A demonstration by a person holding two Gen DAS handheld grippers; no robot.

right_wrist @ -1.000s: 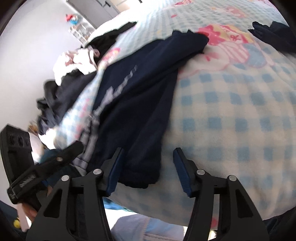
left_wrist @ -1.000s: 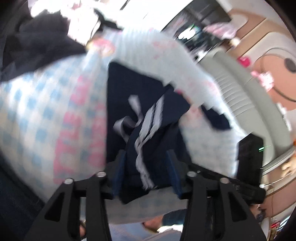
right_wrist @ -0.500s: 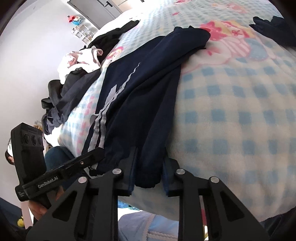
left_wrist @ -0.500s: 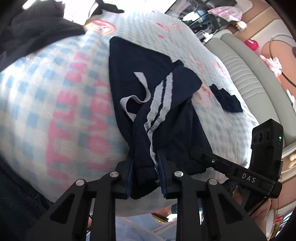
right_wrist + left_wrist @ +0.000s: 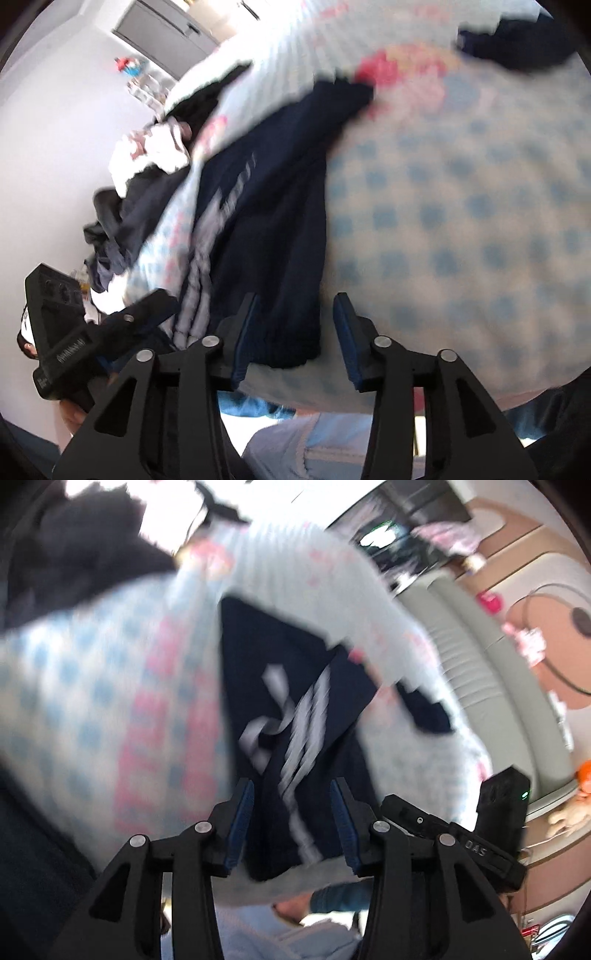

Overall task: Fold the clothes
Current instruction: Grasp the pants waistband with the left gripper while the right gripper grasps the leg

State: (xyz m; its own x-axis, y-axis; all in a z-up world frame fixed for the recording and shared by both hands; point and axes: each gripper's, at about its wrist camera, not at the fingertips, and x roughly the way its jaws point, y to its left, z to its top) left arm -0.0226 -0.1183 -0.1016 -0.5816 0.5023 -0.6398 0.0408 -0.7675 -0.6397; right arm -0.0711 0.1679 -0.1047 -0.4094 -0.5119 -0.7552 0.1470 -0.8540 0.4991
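Navy striped trousers lie flat on the checked blanket, their near hem between the just-opened, non-gripping jaws of left gripper and right gripper, apparently released after placement.

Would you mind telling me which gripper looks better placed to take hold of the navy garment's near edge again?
Left, narrowly. The left gripper has the navy garment hanging squarely between its jaws, which have just been opening. The right gripper straddles only the garment's corner, mostly checked blanket.
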